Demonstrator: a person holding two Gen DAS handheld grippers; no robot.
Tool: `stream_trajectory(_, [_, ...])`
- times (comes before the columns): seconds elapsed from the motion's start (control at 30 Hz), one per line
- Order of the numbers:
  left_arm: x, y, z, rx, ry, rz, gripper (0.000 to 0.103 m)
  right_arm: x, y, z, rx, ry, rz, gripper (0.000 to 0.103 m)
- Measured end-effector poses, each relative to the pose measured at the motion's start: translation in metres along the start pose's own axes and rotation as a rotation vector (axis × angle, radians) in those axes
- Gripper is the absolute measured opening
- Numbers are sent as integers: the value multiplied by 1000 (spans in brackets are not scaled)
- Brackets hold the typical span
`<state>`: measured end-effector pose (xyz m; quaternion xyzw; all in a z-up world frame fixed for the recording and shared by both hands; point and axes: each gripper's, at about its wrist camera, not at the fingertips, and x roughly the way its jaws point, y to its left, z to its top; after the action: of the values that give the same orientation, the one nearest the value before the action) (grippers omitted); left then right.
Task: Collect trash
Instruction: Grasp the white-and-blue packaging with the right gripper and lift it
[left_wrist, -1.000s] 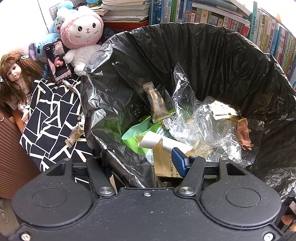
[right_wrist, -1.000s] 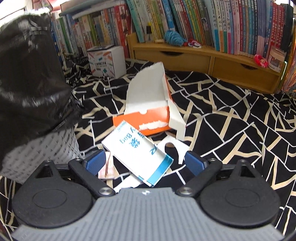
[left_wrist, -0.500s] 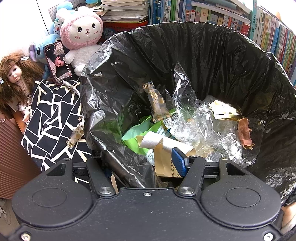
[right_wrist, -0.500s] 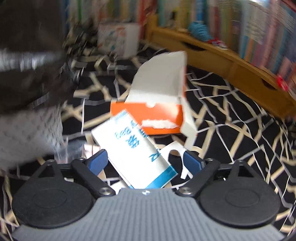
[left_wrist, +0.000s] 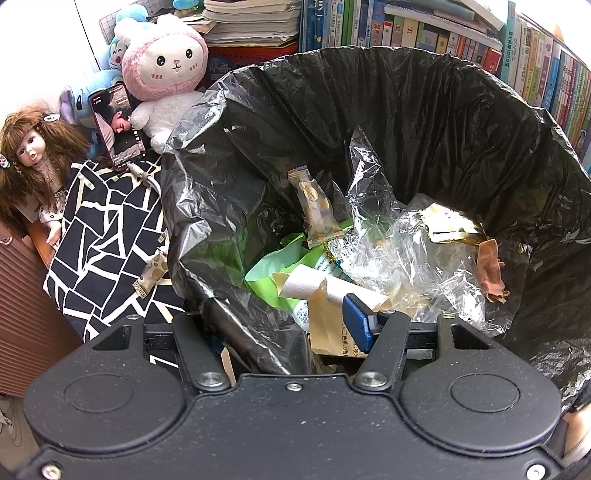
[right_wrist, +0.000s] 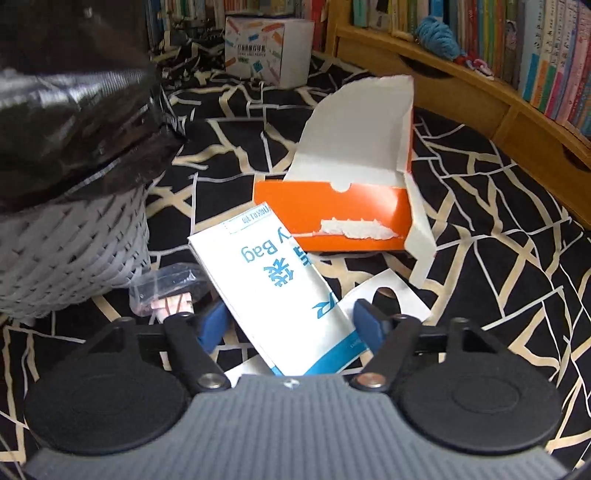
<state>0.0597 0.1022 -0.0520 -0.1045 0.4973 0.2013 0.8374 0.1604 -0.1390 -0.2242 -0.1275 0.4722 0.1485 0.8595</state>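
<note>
A black bag (left_wrist: 406, 129) lines the bin and holds wrappers, clear plastic (left_wrist: 406, 251) and a green bag (left_wrist: 273, 266). My left gripper (left_wrist: 282, 317) straddles the near rim: the left finger is hidden outside behind the bag fold, the blue right pad (left_wrist: 356, 321) stands inside, clear of the fold. On the black patterned cloth lies a white and blue packet (right_wrist: 280, 280), between the jaws of my right gripper (right_wrist: 290, 325). Those jaws are closing, with both pads just beside the packet's edges. A torn orange box (right_wrist: 351, 206) lies just behind it.
The grey woven bin (right_wrist: 74, 251) stands to the left, with a small clear wrapper (right_wrist: 166, 288) at its foot. A snack wrapper (left_wrist: 153, 271) lies on the cloth outside the bin. Plush toys (left_wrist: 166, 70), a doll (left_wrist: 33, 155), a phone (left_wrist: 116, 125), a wooden shelf (right_wrist: 480, 99) and a white carton (right_wrist: 267, 44) surround the area.
My right gripper has come down closer over the white packet and rolled a little, and its jaws have narrowed around it. The left gripper and the bin have not moved.
</note>
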Motion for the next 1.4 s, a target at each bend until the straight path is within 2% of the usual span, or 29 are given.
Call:
stream_trajectory(0.13, [0, 0, 0, 0, -1, 1, 59, -12, -5, 0, 43, -38, 0, 56])
stream_trajectory(0.33, [0, -1, 1, 1, 0, 2, 59, -34, -12, 1, 96, -97, 18, 40])
stream_trajectory(0.37, [0, -1, 1, 0, 0, 2, 59, -38, -13, 1, 104, -106, 21, 24])
stream_trajectory(0.4, [0, -1, 1, 0, 0, 2, 59, -42, -14, 2, 113, -110, 16, 19])
stream_trajectory(0.53, [0, -1, 1, -1, 0, 2, 59, -57, -18, 3, 147, -143, 32, 12])
stream_trajectory(0.73, [-1, -1, 2, -2, -1, 2, 59, -69, -23, 0, 185, -159, 24, 9])
stream_trajectory(0.8, [-1, 0, 2, -4, -3, 1, 59, -74, -26, -2, 194, -169, 19, 9])
stream_trajectory(0.83, [-1, 0, 2, -3, -3, 1, 59, -75, -26, -2, 198, -171, 7, 17])
stream_trajectory(0.87, [-1, 0, 2, -4, -4, 1, 59, -74, -27, -3, 201, -165, -18, 39])
stream_trajectory(0.9, [-1, 0, 2, -2, -2, 2, 59, -70, -27, -3, 201, -143, -23, 49])
stream_trajectory(0.93, [-1, 0, 2, 0, -2, 2, 59, -62, -29, -3, 205, -108, 5, 69])
stream_trajectory(0.97, [-1, 0, 2, 1, -1, 2, 59, -55, -30, -3, 205, -82, 25, 78])
stream_trajectory(1.1, [-1, -1, 3, 10, -3, 6, 59, -28, -18, -3, 115, -25, -3, 81])
stream_trajectory(1.3, [-1, -3, 3, 14, -2, 8, 59, 7, -2, -3, 54, 67, -22, 85])
stream_trajectory(1.4, [-1, -3, 3, 12, -3, 8, 59, 3, 1, -2, 65, 57, -19, 66])
